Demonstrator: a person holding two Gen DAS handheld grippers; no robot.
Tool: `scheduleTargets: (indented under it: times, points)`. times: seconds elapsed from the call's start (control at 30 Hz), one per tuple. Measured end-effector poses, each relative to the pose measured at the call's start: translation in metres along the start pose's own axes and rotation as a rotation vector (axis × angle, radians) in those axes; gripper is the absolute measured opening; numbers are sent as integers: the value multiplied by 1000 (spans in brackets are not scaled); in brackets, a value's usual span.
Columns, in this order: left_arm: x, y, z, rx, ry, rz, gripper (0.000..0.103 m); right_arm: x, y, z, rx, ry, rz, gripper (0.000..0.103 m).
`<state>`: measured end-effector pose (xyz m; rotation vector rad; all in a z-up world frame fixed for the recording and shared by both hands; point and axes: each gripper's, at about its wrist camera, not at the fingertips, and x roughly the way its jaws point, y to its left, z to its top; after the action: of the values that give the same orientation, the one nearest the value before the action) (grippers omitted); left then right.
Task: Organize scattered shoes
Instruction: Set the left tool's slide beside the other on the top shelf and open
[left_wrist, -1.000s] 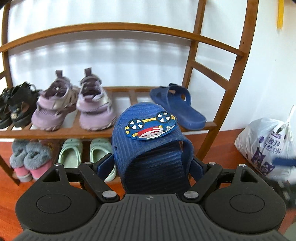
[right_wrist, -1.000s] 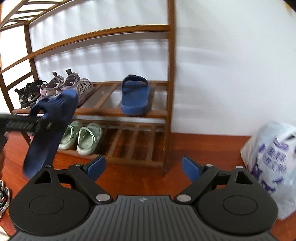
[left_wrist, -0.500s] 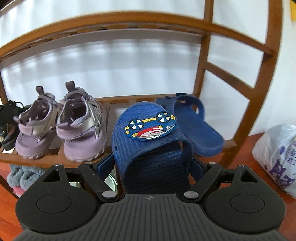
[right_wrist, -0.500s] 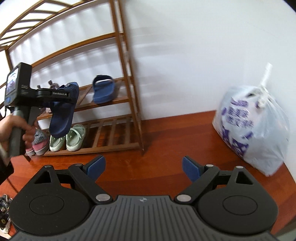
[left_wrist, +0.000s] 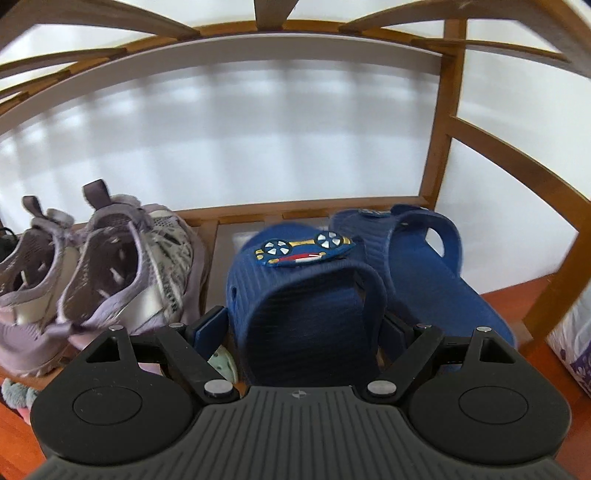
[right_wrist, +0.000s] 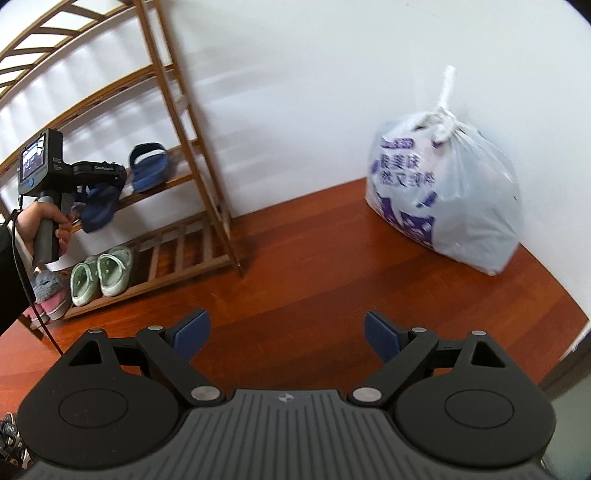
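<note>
Wooden shoe rack (right_wrist: 207, 155) stands vs. the white wall, red-brown floor (right_wrist: 314, 266) under it. Off to the side, well apart, a knotted white plastic bag (right_wrist: 443, 192) w/ purple print: characters too blurred to read.

On the rack's middle shelf: pair of lilac sneakers (left_wrist: 122, 266), then a gap, then a blue slide (left_wrist: 424, 266) at the far end. Bottom shelf holds mint-green clogs (right_wrist: 101, 275) & fuzzy grey-pink slippers (right_wrist: 46, 295).

Left gripper (left_wrist: 306, 325) is pinching a blue kids' slipper (left_wrist: 303, 295) w/ a cartoon car patch on the strap, both pads pressed to its sides. It's held over that gap, just beside the blue slide. Can't tell if the sole touches the shelf.

Person's hand (right_wrist: 42, 225) grips the handle; the unit has a small screen, tiny white lettering not legible.

Right gripper (right_wrist: 286, 334) is spread wide over bare floor, nothing btw the pads.
</note>
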<state>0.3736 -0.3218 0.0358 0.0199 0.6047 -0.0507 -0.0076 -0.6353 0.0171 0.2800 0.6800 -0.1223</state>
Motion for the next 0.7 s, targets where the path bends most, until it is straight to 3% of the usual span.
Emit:
scheduleTargets:
  times: [0.4,0.7]
  points:
    - [30,2,14,7,-24,26,85,-7,-10,-13,56,3,-52,94]
    - [21,6,13,-6,-9,-15,86,0,-8,-8,37,11,-27,94]
